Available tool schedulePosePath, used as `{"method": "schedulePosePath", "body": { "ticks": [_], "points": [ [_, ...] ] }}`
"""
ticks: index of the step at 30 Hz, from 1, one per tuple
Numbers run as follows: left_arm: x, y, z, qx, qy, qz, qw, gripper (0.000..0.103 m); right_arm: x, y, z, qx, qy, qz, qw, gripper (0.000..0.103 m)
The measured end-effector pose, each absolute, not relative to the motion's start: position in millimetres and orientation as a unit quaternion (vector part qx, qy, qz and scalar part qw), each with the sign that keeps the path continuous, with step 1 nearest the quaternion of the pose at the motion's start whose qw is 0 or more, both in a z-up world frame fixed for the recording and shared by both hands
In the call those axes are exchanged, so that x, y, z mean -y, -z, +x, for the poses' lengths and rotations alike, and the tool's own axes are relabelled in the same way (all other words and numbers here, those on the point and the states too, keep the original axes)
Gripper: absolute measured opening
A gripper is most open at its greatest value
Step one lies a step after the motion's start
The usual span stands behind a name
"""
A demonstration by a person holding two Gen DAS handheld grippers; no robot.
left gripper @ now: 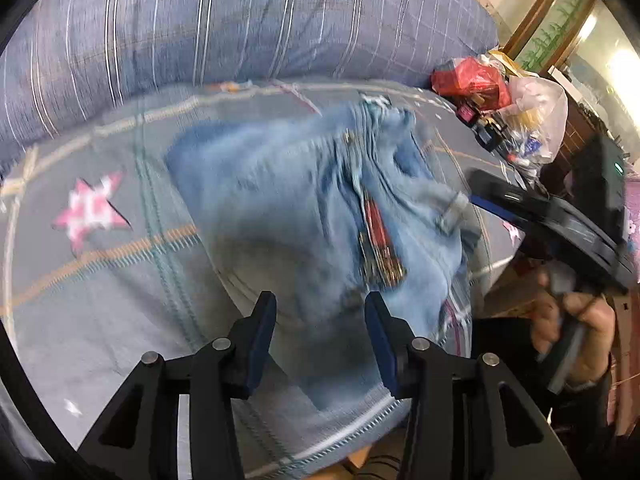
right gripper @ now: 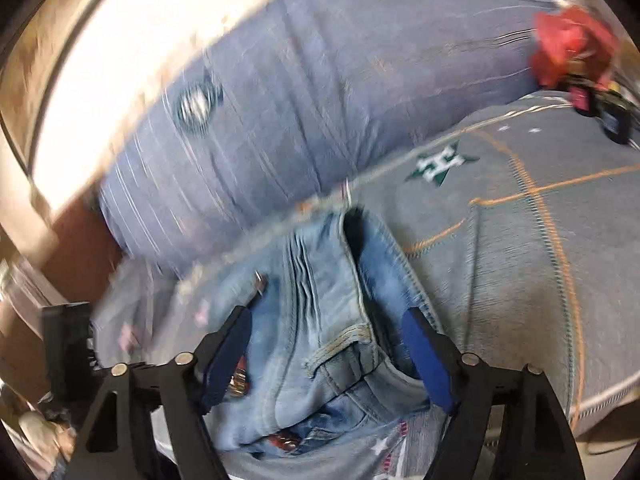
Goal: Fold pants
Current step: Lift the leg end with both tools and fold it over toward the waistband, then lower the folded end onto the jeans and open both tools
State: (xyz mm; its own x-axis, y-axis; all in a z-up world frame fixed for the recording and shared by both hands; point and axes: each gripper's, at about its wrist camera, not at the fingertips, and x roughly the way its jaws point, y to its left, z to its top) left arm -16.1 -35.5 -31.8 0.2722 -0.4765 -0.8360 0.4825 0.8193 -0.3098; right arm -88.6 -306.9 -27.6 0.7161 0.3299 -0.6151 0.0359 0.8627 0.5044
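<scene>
Light-blue jeans (left gripper: 304, 208) lie in a folded bundle on the grey bedspread (left gripper: 100, 272), with a red and gold trim strip (left gripper: 378, 236) on top. My left gripper (left gripper: 320, 308) is open and empty just above the bundle's near edge. My right gripper shows in the left wrist view (left gripper: 560, 220) at the bundle's right side, held by a hand. In the right wrist view the right gripper (right gripper: 328, 320) is open, its jaws standing either side of the jeans (right gripper: 320, 320) near a pocket seam. Both views are motion-blurred.
A large blue striped duvet roll (left gripper: 240, 24) lies along the far side of the bed. Red and clear plastic bags (left gripper: 500, 92) with clutter sit at the far right corner. The bedspread carries star patches (left gripper: 90, 212) and orange stitching.
</scene>
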Motion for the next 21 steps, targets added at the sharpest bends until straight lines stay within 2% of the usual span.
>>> {"method": "schedulePosePath", "body": {
  "ticks": [1, 2, 3, 4, 5, 6, 11, 16, 18, 19, 21],
  "points": [
    [36.9, 36.1, -17.5, -0.525, 0.303, -0.001, 0.795, 0.047, 301.6, 33.6, -81.9, -0.383, -0.081, 0.232, 0.891, 0.073],
    [38.5, 38.1, -18.2, -0.525, 0.302, -0.001, 0.796, 0.047, 298.8, 40.1, -76.2, -0.399, -0.079, 0.222, 0.886, 0.065],
    [40.0, 40.4, -18.5, -0.526, 0.301, 0.0, 0.796, 0.047, 294.1, 46.3, -70.5, -0.414, -0.077, 0.216, 0.881, 0.042],
    [41.1, 40.8, -19.5, -0.526, 0.3, 0.002, 0.796, 0.047, 290.9, 53.6, -66.7, -0.428, -0.074, 0.211, 0.876, 0.031],
    [42.7, 40.2, -19.3, -0.526, 0.301, 0.004, 0.796, 0.047, 288.3, 53.3, -70.3, -0.429, -0.069, 0.203, 0.878, 0.028],
    [42.4, 40.0, -19.8, -0.524, 0.303, 0.006, 0.796, 0.047, 288.0, 49.6, -71.7, -0.42, -0.064, 0.198, 0.883, 0.02],
    [47.9, 53.8, -13.5, -0.546, 0.295, 0.025, 0.784, 0.047, 284.1, 2.5, -101.6, -0.349, -0.061, 0.181, 0.918, 0.017],
    [47.7, 67.1, -11.0, -0.554, 0.298, 0.012, 0.778, 0.051, 293.2, 64.9, -82.3, -0.455, 0.002, 0.179, 0.872, 0.017],
    [48.2, 65.6, -13.0, -0.549, 0.297, 0.018, 0.781, 0.051, 300.2, 70.0, -82.2, -0.448, 0.006, 0.206, 0.87, 0.018],
    [48.1, 62.3, -14.3, -0.545, 0.296, 0.024, 0.784, 0.051, 300.0, 67.2, -81.9, -0.447, 0.009, 0.203, 0.871, 0.02],
    [46.6, 52.6, -19.9, -0.53, 0.291, 0.038, 0.796, 0.051, 299.2, 64.4, -82.8, -0.448, 0.021, 0.196, 0.872, 0.038]
  ]
}}
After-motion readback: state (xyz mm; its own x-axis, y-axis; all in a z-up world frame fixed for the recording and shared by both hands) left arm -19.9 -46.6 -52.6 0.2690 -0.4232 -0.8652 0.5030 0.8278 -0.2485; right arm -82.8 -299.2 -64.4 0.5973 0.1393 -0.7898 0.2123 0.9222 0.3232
